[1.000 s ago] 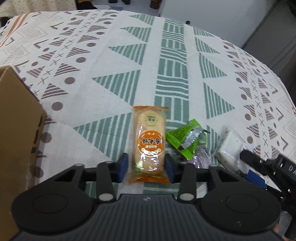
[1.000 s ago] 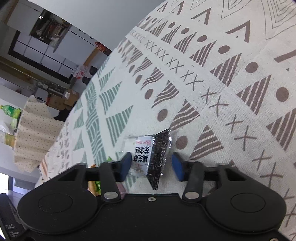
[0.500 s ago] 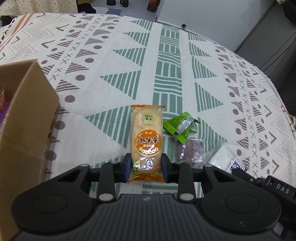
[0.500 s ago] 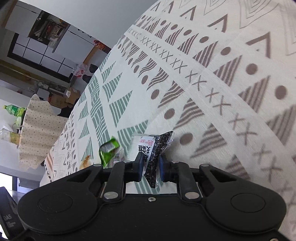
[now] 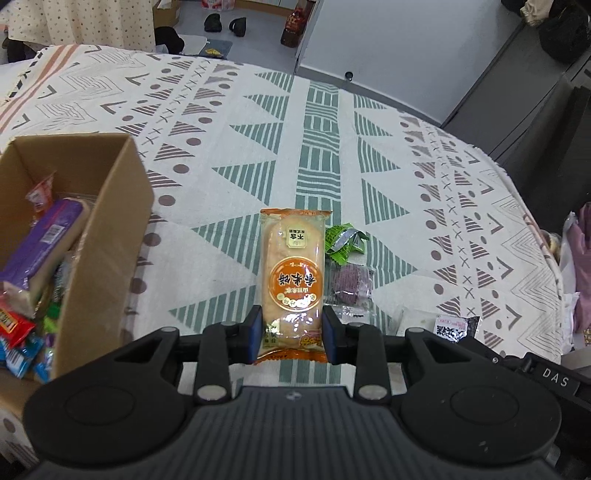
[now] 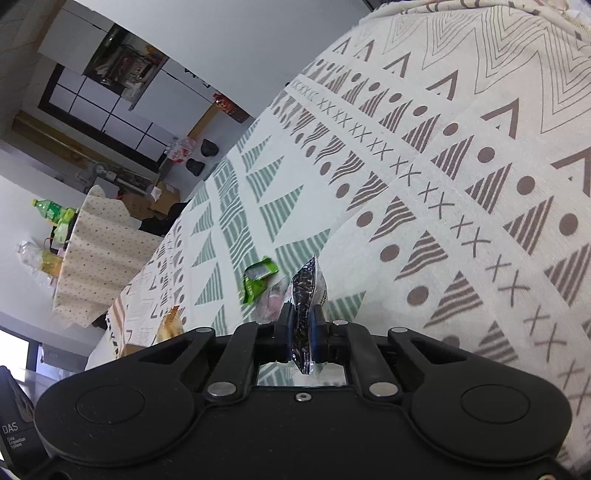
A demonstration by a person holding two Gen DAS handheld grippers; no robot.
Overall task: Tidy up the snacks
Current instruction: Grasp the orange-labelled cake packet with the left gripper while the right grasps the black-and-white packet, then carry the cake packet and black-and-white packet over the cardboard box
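Observation:
My left gripper [image 5: 292,331] is shut on the orange rice-cracker packet [image 5: 293,273], held above the patterned tablecloth [image 5: 258,147]. An open cardboard box [image 5: 110,236] holding several snacks stands to its left. My right gripper [image 6: 300,328] is shut on a black-and-white snack packet [image 6: 304,295], pinched edge-on and lifted off the cloth; the same black-and-white packet [image 5: 455,328] shows at the lower right of the left wrist view. A green packet [image 5: 343,240] and a purple packet [image 5: 351,282] lie on the cloth just right of the orange one. The green packet [image 6: 257,278] also shows ahead of the right gripper.
A clear packet with a white snack [image 5: 413,319] lies near the purple one. The tablecloth's far edge drops to a floor with shoes [image 5: 225,24] and a grey cabinet [image 5: 406,44]. Another cloth-covered table [image 6: 103,251] with bottles stands beyond.
Both grippers closed on their packets and lifted them. The left wrist view has risen and pulled back, bringing the cardboard box's inside into sight. The right packet now stands edge-on.

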